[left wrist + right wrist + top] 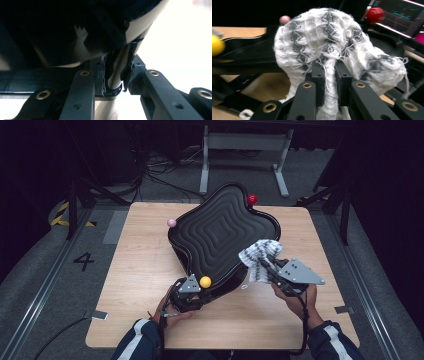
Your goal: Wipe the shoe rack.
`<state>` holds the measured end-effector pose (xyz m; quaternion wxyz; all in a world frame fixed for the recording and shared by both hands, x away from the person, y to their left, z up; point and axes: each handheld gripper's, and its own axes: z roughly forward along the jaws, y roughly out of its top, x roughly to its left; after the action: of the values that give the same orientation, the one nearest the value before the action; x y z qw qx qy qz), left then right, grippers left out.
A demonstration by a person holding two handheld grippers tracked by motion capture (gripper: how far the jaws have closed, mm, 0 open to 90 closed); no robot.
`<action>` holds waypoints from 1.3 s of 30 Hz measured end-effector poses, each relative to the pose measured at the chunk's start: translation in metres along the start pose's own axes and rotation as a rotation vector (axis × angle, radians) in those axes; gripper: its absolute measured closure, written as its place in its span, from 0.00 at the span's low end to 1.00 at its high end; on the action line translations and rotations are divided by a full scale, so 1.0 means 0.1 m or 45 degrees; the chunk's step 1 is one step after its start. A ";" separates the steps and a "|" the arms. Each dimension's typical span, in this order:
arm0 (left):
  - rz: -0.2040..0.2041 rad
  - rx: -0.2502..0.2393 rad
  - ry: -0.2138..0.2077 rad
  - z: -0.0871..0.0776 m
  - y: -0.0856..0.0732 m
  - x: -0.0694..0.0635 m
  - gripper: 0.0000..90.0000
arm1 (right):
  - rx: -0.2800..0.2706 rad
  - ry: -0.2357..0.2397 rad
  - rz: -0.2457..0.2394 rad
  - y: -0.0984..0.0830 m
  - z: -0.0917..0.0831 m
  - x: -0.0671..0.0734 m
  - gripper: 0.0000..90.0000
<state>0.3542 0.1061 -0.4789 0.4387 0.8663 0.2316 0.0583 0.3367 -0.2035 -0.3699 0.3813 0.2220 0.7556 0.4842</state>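
Observation:
A large black wavy-edged tray (220,227) with ridged rings stands tilted on the wooden table (145,270). Coloured balls sit on its corners: yellow (205,281), pink (171,222), red (252,199). My left gripper (192,287) is shut on the tray's near rim (113,85) just beside the yellow ball; the rim sits between its pads (100,75). My right gripper (267,265) is shut on a white and grey knitted cloth (257,255), bunched against the tray's right side. In the right gripper view the cloth (329,42) bulges over the jaws, with the gripper (331,75) clamped on a fold.
The table's right edge (330,270) and near edge lie close to both hands. A white metal frame (245,150) and cables stand on the floor behind the table. A floor mark reading 4 (83,261) lies at the left.

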 end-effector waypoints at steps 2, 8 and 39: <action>-0.003 -0.002 -0.002 0.00 0.00 0.00 0.81 | 0.004 0.022 -0.027 0.00 0.06 0.10 0.90; -0.006 -0.007 0.003 0.01 0.00 0.00 0.80 | 0.012 0.076 -0.051 0.03 0.17 0.29 0.90; -0.022 -0.010 0.010 0.00 0.00 0.02 0.80 | 0.035 0.148 -0.096 0.02 0.27 0.54 0.89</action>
<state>0.3557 0.1071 -0.4792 0.4416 0.8623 0.2406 0.0587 0.3250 -0.1490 -0.3945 0.3515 0.1700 0.7910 0.4711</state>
